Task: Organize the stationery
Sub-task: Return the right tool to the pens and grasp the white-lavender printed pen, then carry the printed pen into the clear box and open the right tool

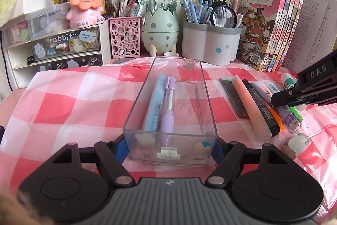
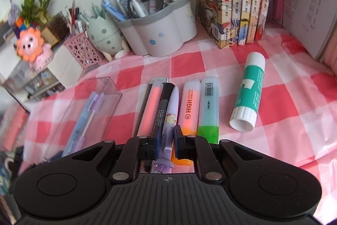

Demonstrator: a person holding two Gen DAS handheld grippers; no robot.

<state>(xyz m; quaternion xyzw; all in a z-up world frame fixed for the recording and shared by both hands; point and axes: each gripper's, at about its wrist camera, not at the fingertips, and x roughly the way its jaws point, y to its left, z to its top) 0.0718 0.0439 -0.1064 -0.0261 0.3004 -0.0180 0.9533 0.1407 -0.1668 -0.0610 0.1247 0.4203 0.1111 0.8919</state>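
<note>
Left gripper (image 1: 170,146) is clamped on the near end of the clear plastic organizer tray (image 1: 202,98), steadying it on the red-and-white checked tablecloth (image 1: 73,102); a blue pen (image 1: 154,102) and a purple pen (image 1: 168,107) already lie inside. Right gripper (image 2: 165,140) is clenched on the lilac cartoon pen (image 2: 169,119), near its clip end, which sits in the row right of the tray, touching the black marker (image 2: 163,107) on its left, with the orange highlighter (image 2: 189,104) just beside on its right. The teal-and-green highlighter (image 2: 207,107) and the glue stick (image 2: 249,92) lie farther right. Risks as I judge them: the grip is close to the pen's end, so it could pivot or droop on lifting; the jaws may drag the marker or highlighter along; the pen's far tip could catch the tray wall and shove the tray.
</note>
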